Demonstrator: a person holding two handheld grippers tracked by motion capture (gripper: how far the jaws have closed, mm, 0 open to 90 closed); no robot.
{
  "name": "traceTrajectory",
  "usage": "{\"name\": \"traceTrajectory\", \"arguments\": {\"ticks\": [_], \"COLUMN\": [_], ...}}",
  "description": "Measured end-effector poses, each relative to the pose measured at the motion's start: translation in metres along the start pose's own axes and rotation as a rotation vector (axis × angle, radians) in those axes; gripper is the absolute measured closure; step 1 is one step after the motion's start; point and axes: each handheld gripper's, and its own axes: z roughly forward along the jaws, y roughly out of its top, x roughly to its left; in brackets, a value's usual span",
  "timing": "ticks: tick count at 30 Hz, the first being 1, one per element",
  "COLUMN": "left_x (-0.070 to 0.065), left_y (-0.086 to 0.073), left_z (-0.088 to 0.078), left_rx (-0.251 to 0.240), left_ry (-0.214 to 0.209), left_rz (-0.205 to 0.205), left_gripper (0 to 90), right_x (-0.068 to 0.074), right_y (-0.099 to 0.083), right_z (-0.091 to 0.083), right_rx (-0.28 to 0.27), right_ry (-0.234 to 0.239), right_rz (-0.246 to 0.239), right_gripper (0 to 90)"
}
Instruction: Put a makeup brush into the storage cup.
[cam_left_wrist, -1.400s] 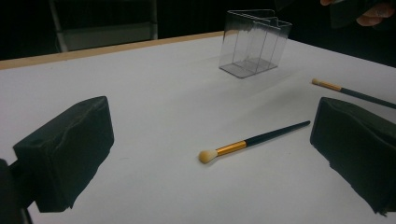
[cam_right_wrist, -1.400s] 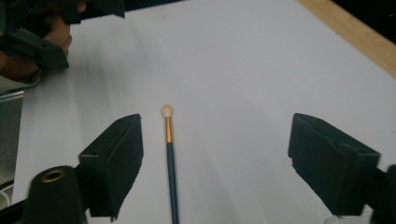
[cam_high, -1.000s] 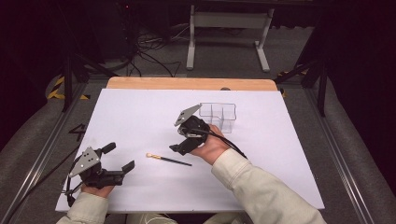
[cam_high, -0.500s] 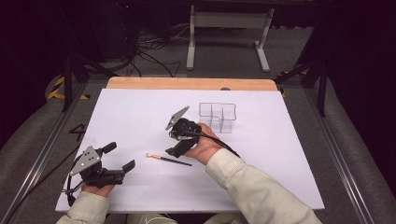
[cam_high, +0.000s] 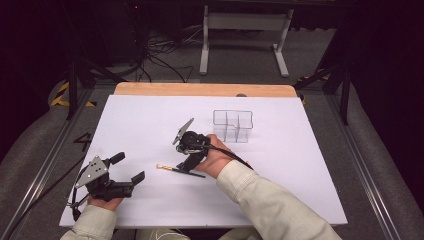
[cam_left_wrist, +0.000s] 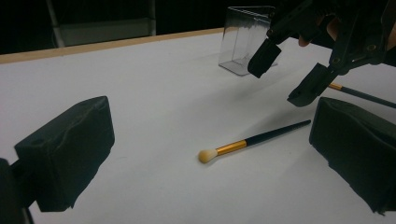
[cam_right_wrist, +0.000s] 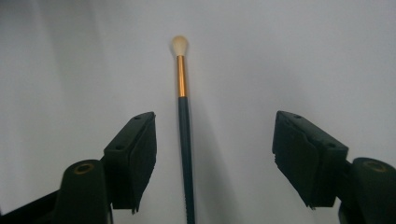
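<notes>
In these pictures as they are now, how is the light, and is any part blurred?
High view: white table bright, surroundings dark. Left gripper view: near jaws blurred, makeup brush sharp with a soft shadow. Right gripper view: brush sharp, corners dimmer.

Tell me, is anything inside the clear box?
The clear box looks empty; the white table shows through its walls. The brush lies outside it, between the open right gripper's jaws. The compartment bottoms are too small to see clearly.

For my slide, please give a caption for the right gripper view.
Open right gripper straddles the dark handle of a makeup brush lying on the white table.
</notes>
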Motion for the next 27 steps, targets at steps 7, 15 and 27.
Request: {"name": "traceTrajectory", "arguments": {"ticks": [7,15,27], "left_x": [0.0,0.0,0.001], "left_y": [0.0,0.0,0.0], "left_z": [-0.001,-0.001,-0.001], "left_rx": [0.002,-0.003,-0.001], "left_ry": [0.0,0.003,0.003], "left_rz": [0.001,-0.004,-0.008], "left_gripper": [0.7,0.7,0.7], "right_x": [0.001,0.002,0.005], "right_y": [0.001,0.0,-0.002], "right_z": [0.011,0.02,0.029], "right_rx": [0.068,0.127,0.178], "right_ry": [0.022,0.021,0.021], "right_rz": [0.01,-0.001,-0.002], "right_gripper": [37.6,40.3,50.0]}}
